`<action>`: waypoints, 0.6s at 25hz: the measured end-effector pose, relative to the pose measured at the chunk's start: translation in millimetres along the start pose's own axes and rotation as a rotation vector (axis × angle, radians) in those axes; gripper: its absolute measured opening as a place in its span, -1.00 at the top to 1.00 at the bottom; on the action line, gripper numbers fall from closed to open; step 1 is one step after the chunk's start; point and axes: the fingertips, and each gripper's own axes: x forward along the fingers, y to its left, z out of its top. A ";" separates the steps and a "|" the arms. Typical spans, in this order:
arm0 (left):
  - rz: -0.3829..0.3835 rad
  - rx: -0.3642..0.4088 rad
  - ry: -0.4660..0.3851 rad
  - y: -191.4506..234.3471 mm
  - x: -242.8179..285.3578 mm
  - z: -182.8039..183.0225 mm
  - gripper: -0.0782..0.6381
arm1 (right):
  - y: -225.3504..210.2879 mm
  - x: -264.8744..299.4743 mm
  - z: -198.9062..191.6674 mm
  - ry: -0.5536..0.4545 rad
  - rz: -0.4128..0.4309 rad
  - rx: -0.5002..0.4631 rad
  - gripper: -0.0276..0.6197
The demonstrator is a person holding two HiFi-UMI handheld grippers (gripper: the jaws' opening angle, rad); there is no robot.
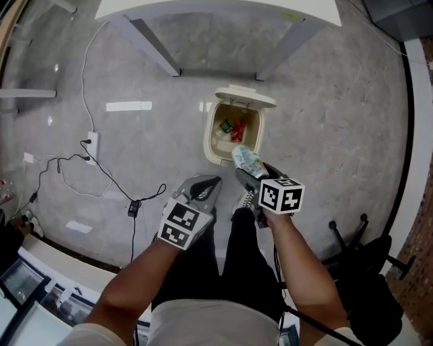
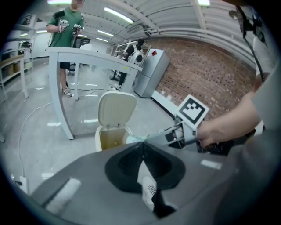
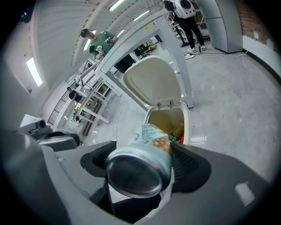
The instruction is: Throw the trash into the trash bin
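- Right tool (image 3: 142, 165) pinches the can (image 3: 147, 140) above the near rim of the open trash bin (image 1: 208, 138).
- We should carry it over the opening before spreading (left tool (image 2: 142, 154) pressed together, empty).

Looks like a lab/workshop: polished grey concrete floor (image 1: 325, 121), red brick wall (image 2: 206, 74), white steel-legged counter (image 1: 216, 8), white power strip (image 1: 91, 146) w/ black cables (image 1: 111, 181), long ceiling strip lights (image 2: 118, 15), metal racks (image 3: 85, 107) in bkgd.
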 end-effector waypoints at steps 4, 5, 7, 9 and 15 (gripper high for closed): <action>0.003 0.039 0.012 9.7 10.0 -5.4 0.76 | -17.6 34.7 -16.0 0.082 -0.053 -0.062 -0.27; 0.008 0.052 0.014 13.4 12.3 -5.3 0.76 | -20.9 39.6 -18.2 0.096 -0.061 -0.076 -0.27; 0.015 0.064 0.014 20.7 14.7 -4.0 0.76 | -24.6 46.9 -19.7 0.107 -0.066 -0.084 -0.27; 0.022 0.061 0.007 27.5 16.0 -0.7 0.76 | -27.1 55.0 -17.5 0.110 -0.066 -0.075 -0.27; 0.020 0.024 -0.004 24.6 18.6 -2.3 0.76 | -35.6 71.3 -9.4 0.130 -0.097 -0.080 -0.27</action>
